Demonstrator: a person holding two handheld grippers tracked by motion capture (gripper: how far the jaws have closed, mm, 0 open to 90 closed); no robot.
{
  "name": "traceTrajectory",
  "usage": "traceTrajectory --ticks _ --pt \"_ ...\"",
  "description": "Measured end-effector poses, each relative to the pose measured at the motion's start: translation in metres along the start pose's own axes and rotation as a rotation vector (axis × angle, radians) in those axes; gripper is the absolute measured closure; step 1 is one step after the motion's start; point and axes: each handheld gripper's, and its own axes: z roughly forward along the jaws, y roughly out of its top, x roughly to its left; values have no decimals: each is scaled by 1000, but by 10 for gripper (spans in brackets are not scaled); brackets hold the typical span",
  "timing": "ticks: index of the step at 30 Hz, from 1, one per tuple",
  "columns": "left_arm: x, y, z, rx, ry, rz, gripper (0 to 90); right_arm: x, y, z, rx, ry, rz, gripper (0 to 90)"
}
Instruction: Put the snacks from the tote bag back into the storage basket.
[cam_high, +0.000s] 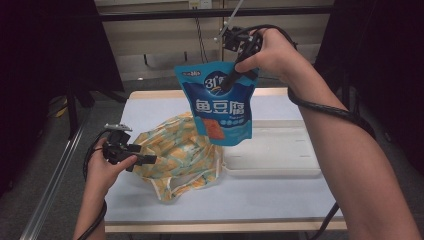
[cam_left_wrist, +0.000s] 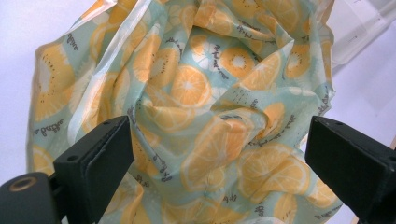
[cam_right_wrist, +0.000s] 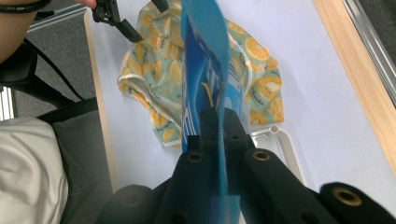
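Blue snack pouch (cam_high: 220, 102): hangs in the air above the fruit-print bag (cam_high: 175, 150), clenched at its top by the right hand-held gripper (cam_high: 231, 80). Left hand-held gripper (cam_high: 147, 160): released, jaws wide at the bag's edge. White tray (cam_high: 280, 155): on the surface (cam_high: 250, 197), beside the bag.

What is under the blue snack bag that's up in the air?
Below the hanging blue snack bag lie the orange-print bag and the white tray. The snack bag covers part of each.
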Motion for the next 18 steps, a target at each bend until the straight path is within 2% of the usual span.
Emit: traceTrajectory --ticks 13,18 --pt "0 4 4 10 -5 19 79 -7 -28 -8 13 -5 47 900" --pt "0 4 5 12 -6 17 79 -9 -37 -9 9 -8 45 900"
